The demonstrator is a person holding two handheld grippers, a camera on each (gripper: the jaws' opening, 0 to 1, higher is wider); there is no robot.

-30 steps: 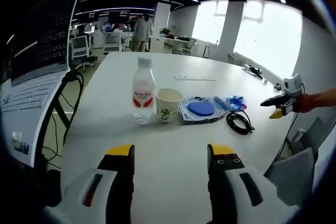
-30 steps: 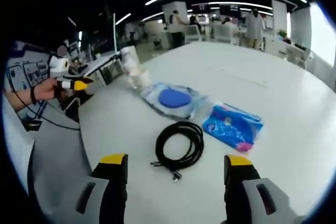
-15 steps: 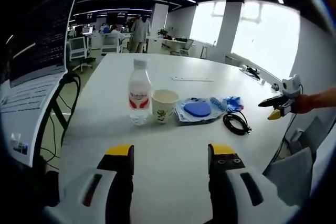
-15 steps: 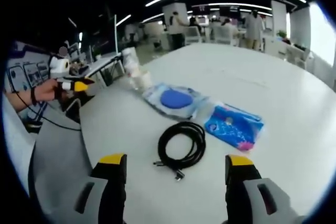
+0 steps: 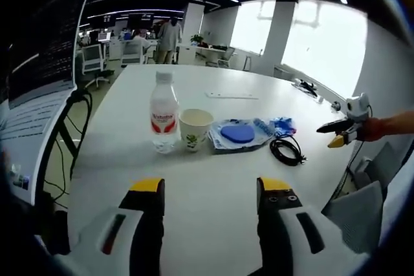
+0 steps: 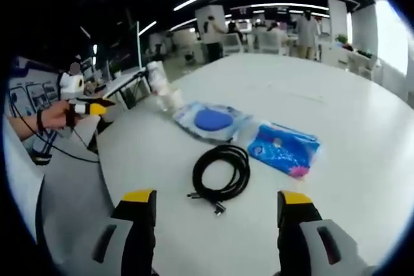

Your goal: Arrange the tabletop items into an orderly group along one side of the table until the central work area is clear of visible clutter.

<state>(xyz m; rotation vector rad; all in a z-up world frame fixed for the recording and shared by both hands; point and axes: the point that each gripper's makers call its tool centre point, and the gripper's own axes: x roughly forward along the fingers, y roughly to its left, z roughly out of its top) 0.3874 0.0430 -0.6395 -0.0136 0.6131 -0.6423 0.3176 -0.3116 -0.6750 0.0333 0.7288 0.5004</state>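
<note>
Spanning both views, the white table (image 5: pixel 213 185) carries a mid-frame row: bottle (image 5: pixel 163 121), paper cup (image 5: pixel 195 128), blue-disc bag (image 5: pixel 237 134), blue packet (image 6: pixel 283 149), black cable (image 6: pixel 220 172). Left gripper (image 5: pixel 211 187) and right gripper (image 6: pixel 212 198) gape, holding nothing.

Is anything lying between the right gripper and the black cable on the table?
Nothing visible: only bare white table lies between the right gripper, jaws open, and the coiled cable. The blue packets sit beyond it.
</note>
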